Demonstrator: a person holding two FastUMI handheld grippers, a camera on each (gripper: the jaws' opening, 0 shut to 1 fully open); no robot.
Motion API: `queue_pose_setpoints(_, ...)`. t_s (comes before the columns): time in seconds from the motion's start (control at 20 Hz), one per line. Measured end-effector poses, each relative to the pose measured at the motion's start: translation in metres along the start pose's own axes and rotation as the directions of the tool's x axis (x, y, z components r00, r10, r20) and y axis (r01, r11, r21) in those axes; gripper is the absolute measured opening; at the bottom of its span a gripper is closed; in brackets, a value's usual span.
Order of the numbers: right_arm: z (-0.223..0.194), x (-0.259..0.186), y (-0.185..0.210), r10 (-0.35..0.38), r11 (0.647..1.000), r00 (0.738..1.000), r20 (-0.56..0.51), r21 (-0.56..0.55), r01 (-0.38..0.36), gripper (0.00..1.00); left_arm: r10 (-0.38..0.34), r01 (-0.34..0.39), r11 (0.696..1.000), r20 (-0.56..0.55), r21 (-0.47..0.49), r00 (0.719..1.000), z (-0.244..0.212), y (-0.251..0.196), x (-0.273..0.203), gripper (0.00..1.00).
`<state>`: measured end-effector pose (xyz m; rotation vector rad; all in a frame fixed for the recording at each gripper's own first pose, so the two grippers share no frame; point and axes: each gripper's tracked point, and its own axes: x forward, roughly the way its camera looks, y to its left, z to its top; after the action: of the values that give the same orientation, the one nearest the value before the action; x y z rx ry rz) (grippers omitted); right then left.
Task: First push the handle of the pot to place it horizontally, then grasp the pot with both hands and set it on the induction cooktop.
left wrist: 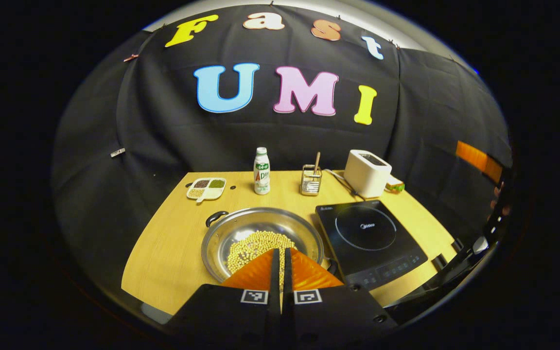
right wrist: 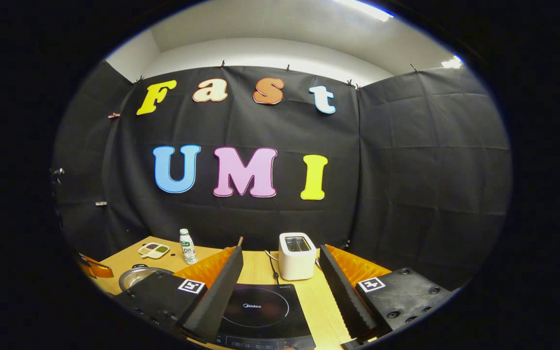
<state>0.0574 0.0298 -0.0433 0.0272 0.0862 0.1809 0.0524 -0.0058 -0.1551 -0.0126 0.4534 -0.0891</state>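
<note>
A shallow metal pot (left wrist: 241, 228) with pale beans in it sits on the wooden table, left of the black induction cooktop (left wrist: 372, 236). One black handle (left wrist: 216, 217) points far-left; the other (left wrist: 331, 265) lies near-right, close to the cooktop. My left gripper (left wrist: 280, 253) is shut with nothing between its fingers, its tips over the pot's near rim. My right gripper (right wrist: 281, 250) is open and held above the cooktop (right wrist: 260, 308), with the pot (right wrist: 136, 277) off to its left. The right gripper (left wrist: 479, 243) and a hand appear at the left gripper view's right edge.
Along the back stand a divided snack dish (left wrist: 206, 188), a white bottle (left wrist: 261, 171), a wire holder with sticks (left wrist: 311, 180) and a white toaster (left wrist: 367, 172) with its cord. A small sandwich-like item (left wrist: 395, 184) lies beside the toaster. The table's front edge (left wrist: 163, 299) is near.
</note>
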Motion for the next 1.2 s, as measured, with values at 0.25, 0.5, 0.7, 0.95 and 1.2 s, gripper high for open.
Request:
queue_pose_setpoints(0.25,-0.017,0.011,-0.015,-0.012,0.999,0.998,-0.055,0.042,0.014,0.98,-0.054,0.059,0.998,-0.15,0.028,0.987,-0.064,-0.024,0.021,0.05)
queue_pose_setpoints(0.5,-0.023,0.017,-0.019,-0.002,1.0,0.998,-0.059,0.029,0.004,0.98,-0.093,0.114,0.992,-0.284,0.059,0.954,-0.11,-0.04,0.046,0.05)
queue_pose_setpoints(0.7,-0.023,0.02,-0.025,-0.001,1.0,0.999,-0.055,0.024,0.003,0.98,-0.105,0.144,0.986,-0.353,0.087,0.93,-0.131,-0.052,0.066,0.04)
queue_pose_setpoints(0.95,-0.026,0.023,-0.037,-0.008,1.0,0.998,-0.061,0.023,0.009,0.98,-0.109,0.165,0.98,-0.393,0.113,0.913,-0.135,-0.069,0.092,0.05)
queue_pose_setpoints(1.2,-0.026,0.027,-0.051,-0.028,0.999,0.998,-0.061,0.02,0.029,0.98,-0.117,0.168,0.981,-0.395,0.096,0.911,-0.127,-0.081,0.106,0.05)
